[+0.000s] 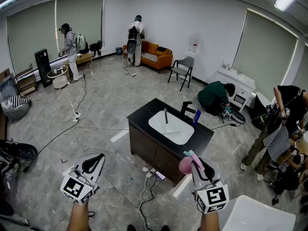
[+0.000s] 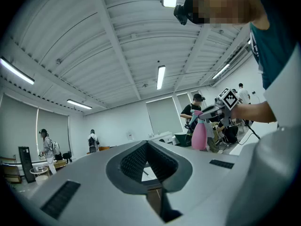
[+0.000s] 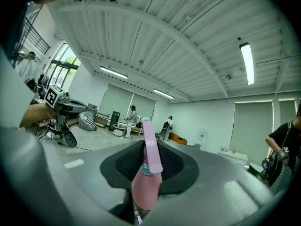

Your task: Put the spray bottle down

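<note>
My right gripper point(image 1: 202, 163) is shut on a pink spray bottle point(image 1: 186, 165), held in the air in front of the black sink cabinet point(image 1: 144, 113). In the right gripper view the spray bottle point(image 3: 146, 185) fills the gap between the jaws, its pink nozzle head pointing up and away. From the left gripper view the bottle point(image 2: 199, 132) hangs at the right in that gripper's jaws. The left gripper point(image 1: 98, 159) is low on the left over the floor. Its jaws point(image 2: 147, 145) meet at the tips with nothing between them.
The cabinet carries a white basin point(image 1: 169, 127), a black faucet point(image 1: 187, 109) and a blue bottle point(image 1: 197, 115). Cables point(image 1: 147, 191) trail over the floor by the cabinet. A white tabletop corner point(image 1: 260, 216) lies lower right. Several people stand or crouch around the room.
</note>
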Available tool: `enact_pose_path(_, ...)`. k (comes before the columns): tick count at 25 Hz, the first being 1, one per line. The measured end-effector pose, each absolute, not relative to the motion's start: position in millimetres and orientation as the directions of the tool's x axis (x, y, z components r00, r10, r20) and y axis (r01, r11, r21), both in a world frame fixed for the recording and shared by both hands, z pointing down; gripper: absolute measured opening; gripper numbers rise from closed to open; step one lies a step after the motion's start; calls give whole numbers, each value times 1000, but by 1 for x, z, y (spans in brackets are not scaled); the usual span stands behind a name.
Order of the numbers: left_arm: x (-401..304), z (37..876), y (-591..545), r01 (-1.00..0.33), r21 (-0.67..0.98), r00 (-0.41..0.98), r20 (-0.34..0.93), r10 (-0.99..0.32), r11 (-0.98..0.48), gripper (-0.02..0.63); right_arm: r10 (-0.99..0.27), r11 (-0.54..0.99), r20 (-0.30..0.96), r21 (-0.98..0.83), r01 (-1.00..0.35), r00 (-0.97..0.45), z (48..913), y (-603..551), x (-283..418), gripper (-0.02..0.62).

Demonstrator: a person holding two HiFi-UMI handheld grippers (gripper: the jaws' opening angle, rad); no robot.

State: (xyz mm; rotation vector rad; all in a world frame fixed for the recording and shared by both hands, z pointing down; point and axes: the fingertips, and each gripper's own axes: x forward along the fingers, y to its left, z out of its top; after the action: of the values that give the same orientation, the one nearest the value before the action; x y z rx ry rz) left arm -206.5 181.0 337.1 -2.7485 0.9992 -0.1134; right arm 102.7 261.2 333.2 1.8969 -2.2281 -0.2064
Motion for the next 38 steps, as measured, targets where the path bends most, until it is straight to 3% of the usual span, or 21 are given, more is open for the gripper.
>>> enact_pose_path(20, -220, 346, 159, -582, -218, 801, 8, -598, -783, -11, -990, 141, 54, 186, -972, -133, 337, 235, 79, 94)
enact_pose_path(38, -108, 357, 76, -689, -217, 703, 31, -711, -691, -11, -959, 282, 75, 136, -950, -274, 361, 98, 199, 92)
